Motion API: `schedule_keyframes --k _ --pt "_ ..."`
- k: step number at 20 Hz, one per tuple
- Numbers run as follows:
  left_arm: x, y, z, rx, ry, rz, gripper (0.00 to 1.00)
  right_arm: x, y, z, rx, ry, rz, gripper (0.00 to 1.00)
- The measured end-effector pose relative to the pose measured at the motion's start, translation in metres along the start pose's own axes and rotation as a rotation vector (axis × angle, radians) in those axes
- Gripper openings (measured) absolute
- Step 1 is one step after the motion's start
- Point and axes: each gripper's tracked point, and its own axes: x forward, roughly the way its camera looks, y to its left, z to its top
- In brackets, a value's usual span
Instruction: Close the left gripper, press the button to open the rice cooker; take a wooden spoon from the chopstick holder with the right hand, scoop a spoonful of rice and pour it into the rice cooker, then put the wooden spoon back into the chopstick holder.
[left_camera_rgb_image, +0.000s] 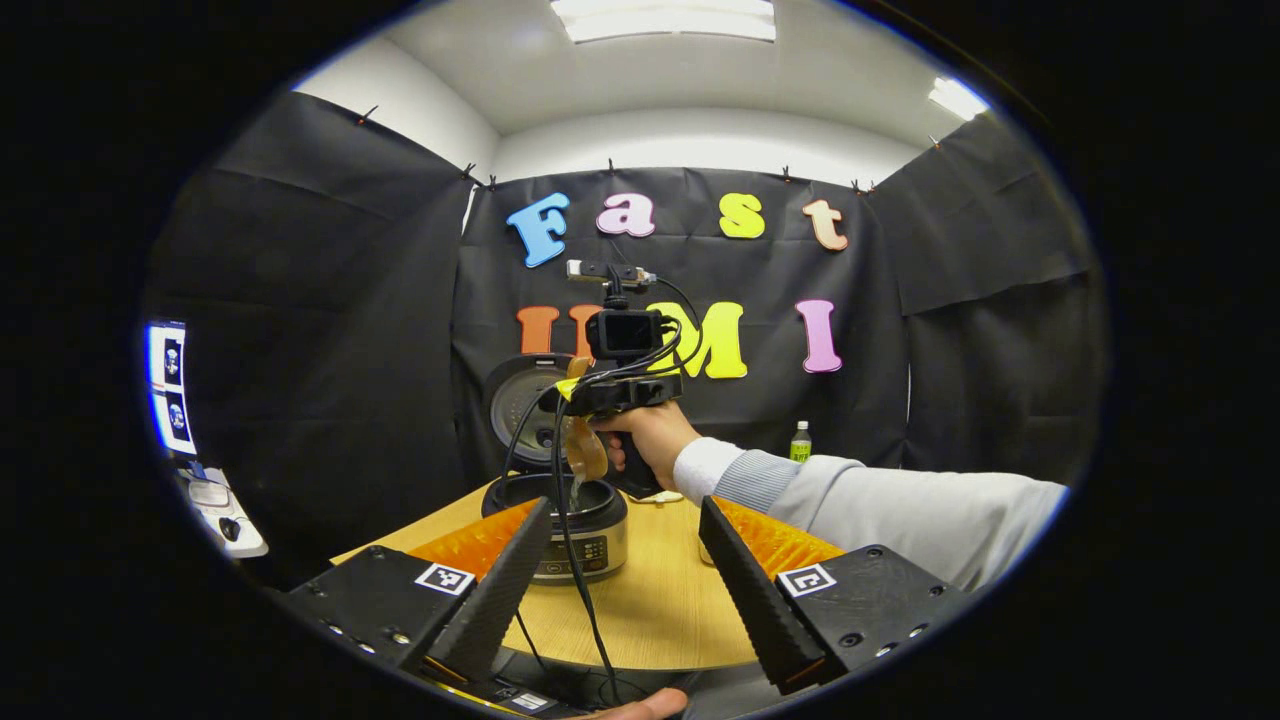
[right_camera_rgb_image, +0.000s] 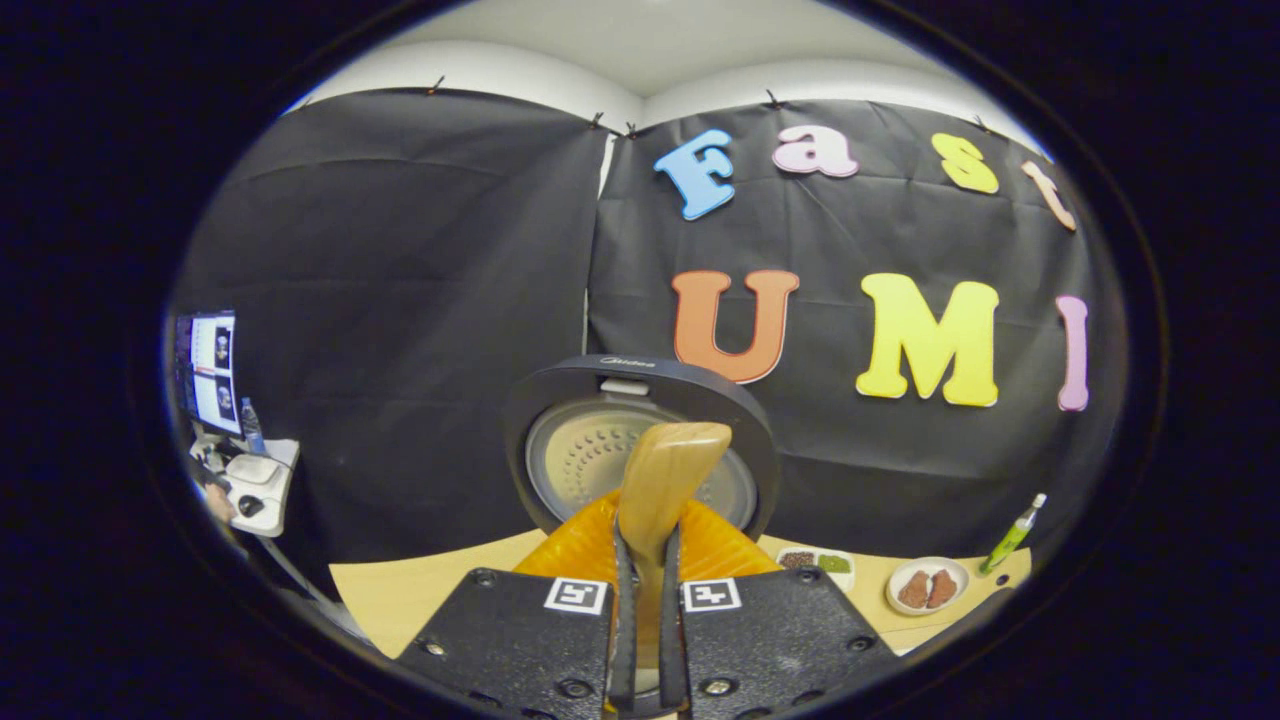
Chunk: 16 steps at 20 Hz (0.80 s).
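The rice cooker (left_camera_rgb_image: 570, 530) stands on the wooden table (left_camera_rgb_image: 660, 610) with its round lid (left_camera_rgb_image: 520, 400) swung up and open. A hand holds my right gripper (left_camera_rgb_image: 588, 396) above the pot; it is shut on the wooden spoon (left_camera_rgb_image: 583, 447), whose bowl tips downward over the open pot. In the right gripper view, that gripper (right_camera_rgb_image: 645, 600) clamps the spoon's handle, and the spoon (right_camera_rgb_image: 665, 465) rises in front of the lid's inner plate (right_camera_rgb_image: 585, 455). My left gripper (left_camera_rgb_image: 625, 600) hangs back from the cooker, open, with nothing between its fingers.
A green bottle (left_camera_rgb_image: 800, 440) stands at the table's far edge. In the right gripper view, a small dish of grains (right_camera_rgb_image: 818, 562), a bowl (right_camera_rgb_image: 928, 586) and the green bottle (right_camera_rgb_image: 1010, 540) sit to the right. A desk with a monitor (right_camera_rgb_image: 210, 370) is far left.
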Motion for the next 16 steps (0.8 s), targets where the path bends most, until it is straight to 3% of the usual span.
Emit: schedule_keyframes --k 4,10,16 --pt "0.001 0.012 -0.004 0.013 0.011 0.033 0.95 0.001 0.013 -0.006 -0.123 0.007 -0.005 0.14" --pt "0.008 0.008 -0.011 0.007 0.029 -0.001 0.94 -0.006 0.014 -0.002 -0.233 -0.021 -0.038 0.14" --pt "0.010 0.000 -0.014 0.049 0.037 -0.005 0.94 -0.023 -0.012 0.008 -0.210 -0.049 -0.068 0.14"
